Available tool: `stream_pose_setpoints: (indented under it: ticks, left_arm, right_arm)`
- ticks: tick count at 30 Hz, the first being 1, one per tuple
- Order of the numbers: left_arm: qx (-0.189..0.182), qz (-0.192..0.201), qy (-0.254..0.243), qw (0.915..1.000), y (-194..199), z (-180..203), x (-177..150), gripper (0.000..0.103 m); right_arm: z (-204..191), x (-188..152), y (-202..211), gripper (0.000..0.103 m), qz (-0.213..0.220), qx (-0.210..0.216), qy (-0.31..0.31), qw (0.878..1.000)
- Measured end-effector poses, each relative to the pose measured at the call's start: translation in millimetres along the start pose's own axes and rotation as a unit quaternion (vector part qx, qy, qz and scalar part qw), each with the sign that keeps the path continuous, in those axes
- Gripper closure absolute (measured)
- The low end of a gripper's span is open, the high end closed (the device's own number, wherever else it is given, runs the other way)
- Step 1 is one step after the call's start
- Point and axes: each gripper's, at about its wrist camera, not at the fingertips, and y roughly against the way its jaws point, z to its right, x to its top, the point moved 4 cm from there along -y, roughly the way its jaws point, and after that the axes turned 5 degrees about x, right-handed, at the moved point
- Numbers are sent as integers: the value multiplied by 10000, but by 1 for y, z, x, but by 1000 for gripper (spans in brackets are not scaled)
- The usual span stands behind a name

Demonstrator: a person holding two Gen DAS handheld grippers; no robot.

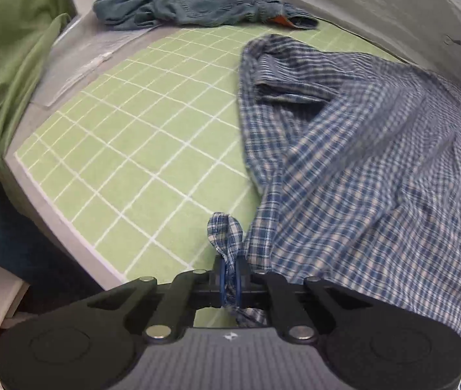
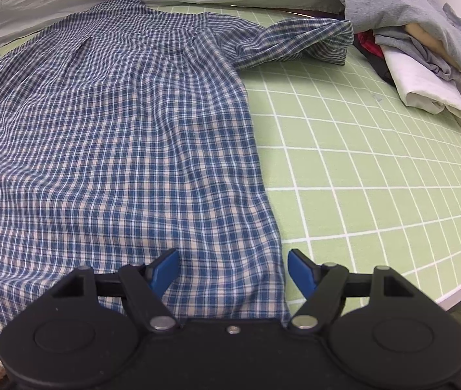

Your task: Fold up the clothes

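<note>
Left wrist view: the left gripper (image 1: 229,281) pinches a bunched corner of the blue-and-white checked cotton shirt (image 1: 376,169) between its blue pads, near the front edge of the green gridded mat (image 1: 126,149), the shirt's left sleeve crumpled toward the mat's middle. At the right wrist the right gripper (image 2: 233,273) hangs with jaws wide apart over the shirt's hem, gripping nothing. No fold looks made yet; a rumpled teal garment (image 1: 198,3) at the far edge and a grey-and-white clothes heap (image 2: 425,45) at the far right corner lie apart.
</note>
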Motion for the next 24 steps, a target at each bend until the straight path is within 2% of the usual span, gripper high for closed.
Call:
stream_pose_setpoints:
  ticks: [2,3,4,6,9,10,12,14,15,16,19,24]
  left_arm:
    - [195,89,198,9996,4,-10,7,87]
    - [235,180,241,9993,8,-12,11,71]
    - [242,283,287,9989,14,-13,15,50]
    - [240,582,471,9969,28,-11,26,27]
    - [58,826,456,9955,42,4,42,22]
    - [-28,854,376,9956,44,12,46,17]
    - [-215,857,116,9960,45,35,51,15]
    - [-326,840,-208,9957,44,60,54,15]
    - [-364,783,-390,9955,43,74,55,15]
    - [-414,699,-565,9951,40,87,54,14]
    - [-565,493,-1046,9917,31,124,53,14]
    - [-612,247,-1632,9844,6,180,53,14]
  right_arm:
    - [5,2,0,29,33,-12,-104,9999]
    - [7,4,1,29,75,-8,-160,9998]
    - [10,7,2,29,131,0,-218,9997]
    - [16,14,5,26,257,21,-338,9991]
    - [28,29,8,20,493,52,-550,9973]
    - [33,35,8,19,563,71,-639,9963]
    - [42,49,6,17,704,109,-809,9942]
    - [50,63,4,12,852,117,-934,9919]
    - [54,71,3,4,934,91,-953,9910]
    - [57,80,2,0,1029,34,-956,9901]
    - [67,111,0,0,1362,-113,-946,9861]
    - [84,172,-9,0,1825,-419,-751,9794]
